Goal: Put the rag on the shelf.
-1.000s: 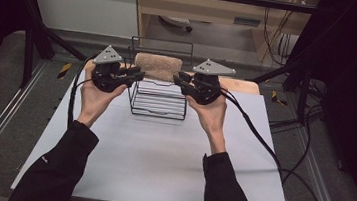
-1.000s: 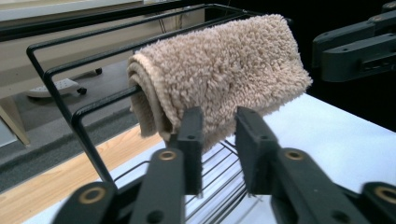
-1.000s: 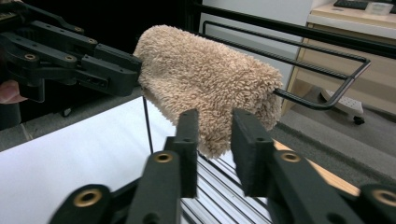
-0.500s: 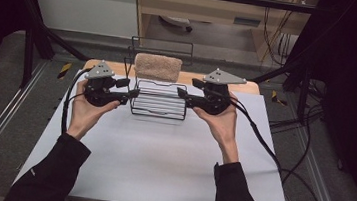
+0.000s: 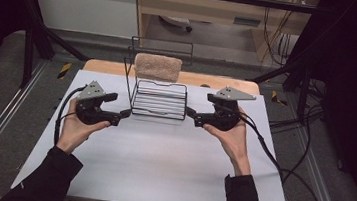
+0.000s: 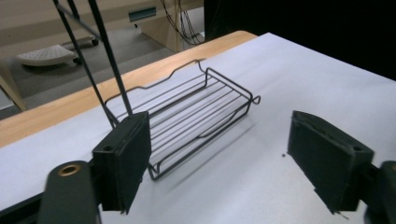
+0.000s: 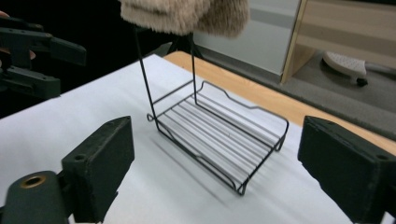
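Note:
A black wire rack [image 5: 159,100] stands at the table's far middle, its flat tray [image 6: 196,109] [image 7: 219,135] resting on the white surface. A beige towel [image 5: 158,66] [image 7: 187,14] hangs over the rack's top bar. My left gripper [image 5: 119,108] is just left of the tray, open, with nothing between its pads [image 6: 123,161]. On the other side, my right gripper [image 5: 192,116] is close to the tray's right edge, also open and empty, pads [image 7: 343,168] wide apart. Neither touches the rack.
The white table top [image 5: 159,164] has free room in front of the rack. A wooden strip [image 5: 218,81] runs along its far edge. Cables [image 5: 280,166] trail off the right side. The left gripper [image 7: 32,51] appears far off in the right gripper view.
Both grippers have drawn back from the rack's upper sides, coming down and toward me. They now sit lower, farther apart, beside the tray.

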### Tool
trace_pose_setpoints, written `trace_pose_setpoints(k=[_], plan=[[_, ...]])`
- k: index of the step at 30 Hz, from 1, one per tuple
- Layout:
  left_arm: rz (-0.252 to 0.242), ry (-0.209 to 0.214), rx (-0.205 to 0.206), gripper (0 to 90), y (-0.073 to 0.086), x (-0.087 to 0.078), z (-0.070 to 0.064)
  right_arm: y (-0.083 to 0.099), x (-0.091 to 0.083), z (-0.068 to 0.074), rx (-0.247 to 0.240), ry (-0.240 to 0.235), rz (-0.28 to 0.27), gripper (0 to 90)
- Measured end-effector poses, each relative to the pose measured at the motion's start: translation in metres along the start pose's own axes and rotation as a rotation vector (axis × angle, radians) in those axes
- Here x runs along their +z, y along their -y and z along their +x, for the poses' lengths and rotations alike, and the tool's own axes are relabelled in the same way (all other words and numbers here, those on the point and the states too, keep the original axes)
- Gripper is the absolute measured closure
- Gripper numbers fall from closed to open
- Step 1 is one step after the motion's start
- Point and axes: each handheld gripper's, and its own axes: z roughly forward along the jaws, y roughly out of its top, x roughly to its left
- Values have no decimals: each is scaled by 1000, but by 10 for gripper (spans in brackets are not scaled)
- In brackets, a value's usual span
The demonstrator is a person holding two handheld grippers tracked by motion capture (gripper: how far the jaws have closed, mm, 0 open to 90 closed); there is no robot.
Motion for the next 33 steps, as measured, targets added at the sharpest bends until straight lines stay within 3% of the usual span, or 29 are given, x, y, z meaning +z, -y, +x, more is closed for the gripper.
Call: trace_pose_setpoints(k=[4,8,17,24,33], plan=[[14,-7,-3,165,14,-2,-1,18,-1,-3,27,-9,7,71],[40,-8,-1,138,28,-4,-4,36,-2,-7,48,-9,60,47],[75,-6,-17,116,57,-8,-6,70,-9,-14,98,-6,106,16],[120,-21,-24,111,77,-6,-7,92,-16,-20,106,-17,138,5],[150,-6,-35,111,99,-11,-5,128,-26,-25,127,-40,164,4]])
